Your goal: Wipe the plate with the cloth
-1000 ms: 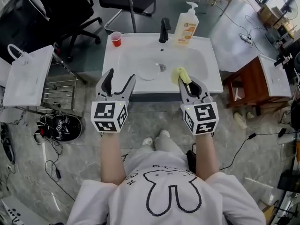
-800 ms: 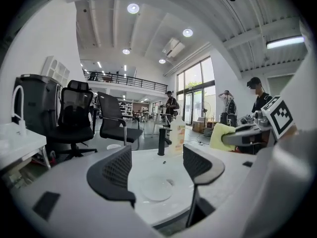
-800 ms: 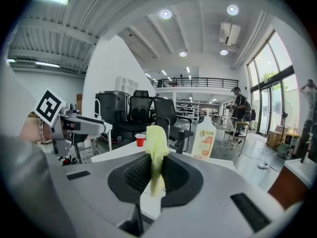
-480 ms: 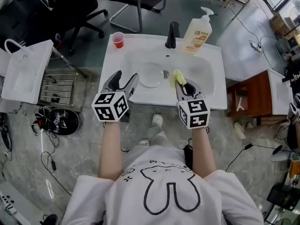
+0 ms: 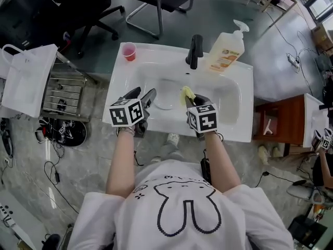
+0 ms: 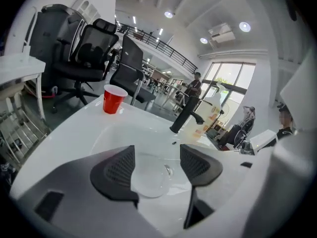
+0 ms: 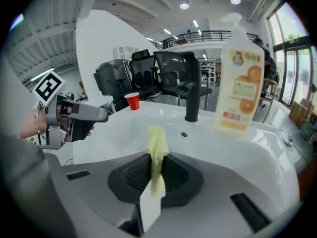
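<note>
A clear glass plate (image 5: 165, 95) (image 6: 148, 175) lies flat in the white sink basin (image 5: 229, 95), left of the drain. My left gripper (image 5: 143, 99) (image 6: 157, 160) hovers over the sink's front left rim, its jaws open and closing slightly, with nothing between them; the plate shows through the gap, lower down. My right gripper (image 5: 188, 99) (image 7: 156, 175) is shut on a yellow cloth (image 5: 186, 93) (image 7: 157, 155), which sticks up from the jaws over the basin, just right of the plate.
A black faucet (image 5: 194, 51) and an orange soap pump bottle (image 5: 228, 48) stand at the sink's back rim. A red cup (image 5: 128, 51) sits on its back left corner. A metal rack (image 5: 62, 95) stands left of the sink, a wooden cabinet (image 5: 278, 124) to the right.
Both grippers have come down and forward from in front of the sink to over its basin. The left gripper has rolled. The cloth has stayed pinched in the right gripper.
</note>
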Available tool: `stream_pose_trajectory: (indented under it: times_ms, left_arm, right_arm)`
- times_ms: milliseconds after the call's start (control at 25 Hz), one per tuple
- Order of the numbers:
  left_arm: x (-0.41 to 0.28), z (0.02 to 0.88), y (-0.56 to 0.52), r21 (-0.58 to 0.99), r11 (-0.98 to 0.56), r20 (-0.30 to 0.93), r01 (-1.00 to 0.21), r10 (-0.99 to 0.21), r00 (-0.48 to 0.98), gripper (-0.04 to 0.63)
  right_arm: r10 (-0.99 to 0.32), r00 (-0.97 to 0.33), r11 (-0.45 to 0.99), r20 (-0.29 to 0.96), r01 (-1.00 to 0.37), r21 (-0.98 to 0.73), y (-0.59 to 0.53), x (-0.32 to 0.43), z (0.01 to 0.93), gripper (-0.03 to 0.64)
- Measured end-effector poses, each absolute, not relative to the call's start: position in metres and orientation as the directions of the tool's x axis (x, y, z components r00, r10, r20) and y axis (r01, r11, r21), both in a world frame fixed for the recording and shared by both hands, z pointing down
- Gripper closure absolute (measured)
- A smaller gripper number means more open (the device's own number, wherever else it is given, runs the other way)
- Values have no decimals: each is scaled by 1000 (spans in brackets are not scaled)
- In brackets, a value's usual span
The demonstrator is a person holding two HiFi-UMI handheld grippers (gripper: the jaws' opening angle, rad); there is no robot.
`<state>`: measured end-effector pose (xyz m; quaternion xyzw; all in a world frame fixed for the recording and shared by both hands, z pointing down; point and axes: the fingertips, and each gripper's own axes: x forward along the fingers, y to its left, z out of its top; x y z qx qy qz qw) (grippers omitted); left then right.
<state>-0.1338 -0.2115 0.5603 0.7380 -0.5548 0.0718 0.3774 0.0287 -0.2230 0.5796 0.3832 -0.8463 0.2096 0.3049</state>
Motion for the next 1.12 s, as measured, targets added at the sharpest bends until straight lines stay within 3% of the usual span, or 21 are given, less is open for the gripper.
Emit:
stream_pose_trajectory:
  times_ms: [600, 1120]
  left_arm:
    - [-122, 648, -249, 501, 12, 751, -865, -504, 427, 304]
    - [-122, 695, -245, 531, 85, 809, -843, -346, 475, 307]
  right_arm:
    - [-220, -482, 681, 848, -699, -220, -253, 10, 682, 569]
    - [-153, -406, 617, 901, -751, -234, -257, 5, 729, 569]
